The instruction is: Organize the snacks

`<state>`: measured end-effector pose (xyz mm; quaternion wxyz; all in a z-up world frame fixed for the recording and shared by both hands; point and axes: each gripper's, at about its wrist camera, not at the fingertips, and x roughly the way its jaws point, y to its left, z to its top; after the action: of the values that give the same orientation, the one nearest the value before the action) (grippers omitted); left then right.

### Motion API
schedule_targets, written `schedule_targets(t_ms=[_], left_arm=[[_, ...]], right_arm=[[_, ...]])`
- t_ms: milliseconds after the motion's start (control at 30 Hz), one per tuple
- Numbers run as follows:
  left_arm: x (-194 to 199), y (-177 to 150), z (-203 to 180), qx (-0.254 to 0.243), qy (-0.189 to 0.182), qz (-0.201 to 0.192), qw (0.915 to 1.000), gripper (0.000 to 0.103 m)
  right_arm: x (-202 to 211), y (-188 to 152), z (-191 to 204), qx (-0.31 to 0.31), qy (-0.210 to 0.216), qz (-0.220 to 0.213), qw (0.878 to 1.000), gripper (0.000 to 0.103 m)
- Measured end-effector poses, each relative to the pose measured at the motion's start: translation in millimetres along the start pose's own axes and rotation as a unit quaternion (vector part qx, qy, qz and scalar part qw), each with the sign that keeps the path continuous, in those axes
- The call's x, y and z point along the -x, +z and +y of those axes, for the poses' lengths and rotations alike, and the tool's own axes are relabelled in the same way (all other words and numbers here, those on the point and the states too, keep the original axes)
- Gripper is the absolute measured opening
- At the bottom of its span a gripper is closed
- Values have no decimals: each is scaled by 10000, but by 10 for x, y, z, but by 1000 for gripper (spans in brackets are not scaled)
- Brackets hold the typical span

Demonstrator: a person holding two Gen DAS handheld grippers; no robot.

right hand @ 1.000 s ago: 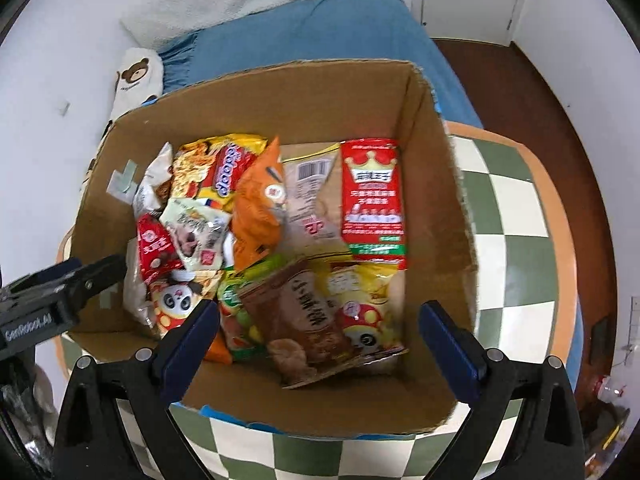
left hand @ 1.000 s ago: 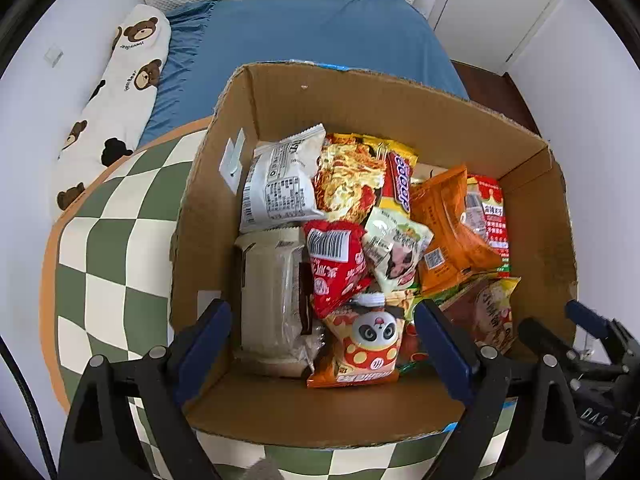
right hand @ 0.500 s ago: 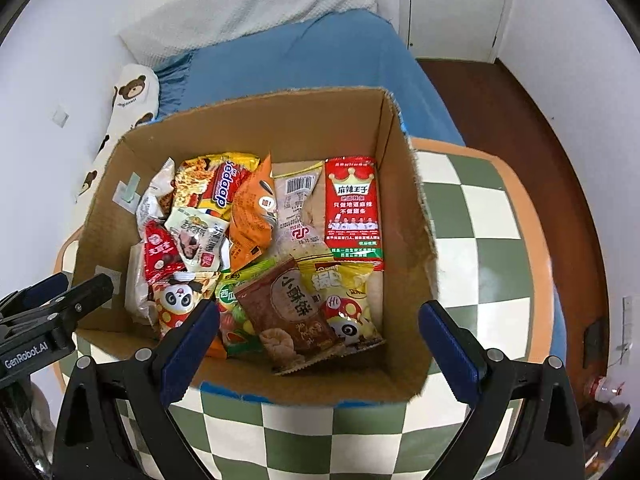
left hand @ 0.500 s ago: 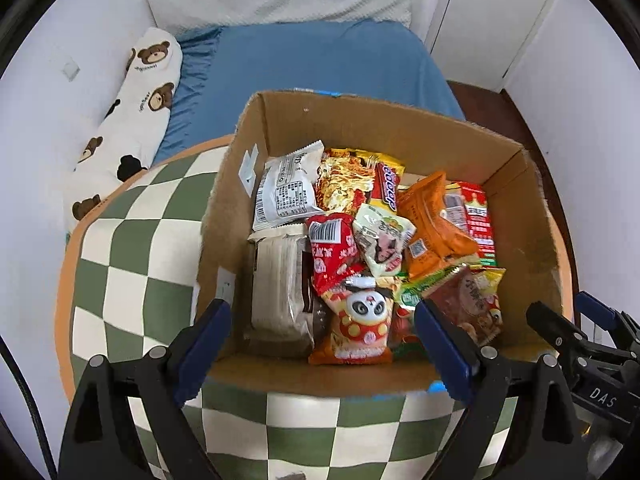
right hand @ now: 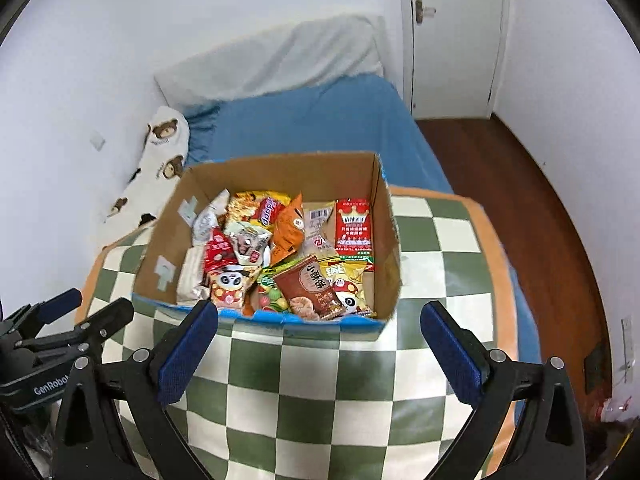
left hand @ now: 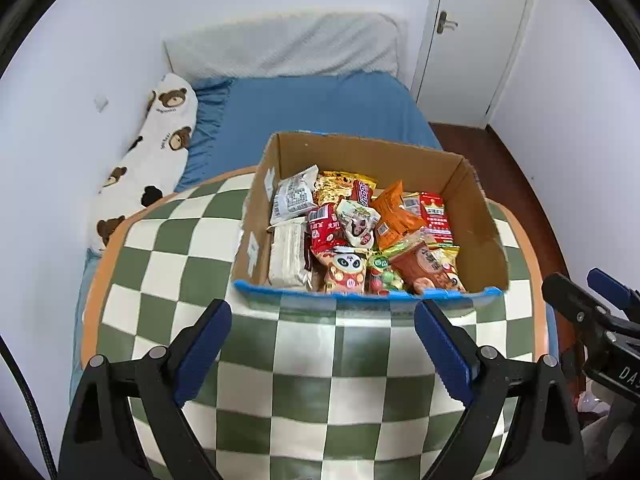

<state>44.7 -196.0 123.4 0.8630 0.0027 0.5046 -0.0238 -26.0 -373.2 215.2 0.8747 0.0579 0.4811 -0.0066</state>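
An open cardboard box stands on a green and white checkered mat; it also shows in the right wrist view. It is full of snack packets, among them a panda packet, an orange bag, a red crown packet and a brown packet. My left gripper is open and empty, held back from the box's near edge. My right gripper is open and empty too, on the near side of the box. Each gripper shows at the edge of the other's view.
A bed with a blue sheet lies behind the mat, with a bear-print pillow along the left wall and a white pillow at the head. A white door and wooden floor are at the right.
Both grippers have drawn back and up from the box. The box looks smaller and farther, and more of the mat and room shows. The jaws stay open.
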Motion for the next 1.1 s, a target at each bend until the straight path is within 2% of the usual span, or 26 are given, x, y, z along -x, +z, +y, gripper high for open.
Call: schedule_targets(t_ms=[267,633,900,1100], left_arm=[[605,-268,17,83,-41,-402,9992,94],[1138,-551,4,65,4,-707,9975,94],[1342,-634,-26,19,-3,-848,9964,94],[1353,-623,-38,14,91,-961,9953,94]], right_arm=[[671,-321,66,106,44,-417,9991,103],[1484,-597,202,270,56,-1001,9946,103],[1648,-664,230,297,33,-1074,9938,103],[1670,-658,207,293,-95,-1213,9921,103]])
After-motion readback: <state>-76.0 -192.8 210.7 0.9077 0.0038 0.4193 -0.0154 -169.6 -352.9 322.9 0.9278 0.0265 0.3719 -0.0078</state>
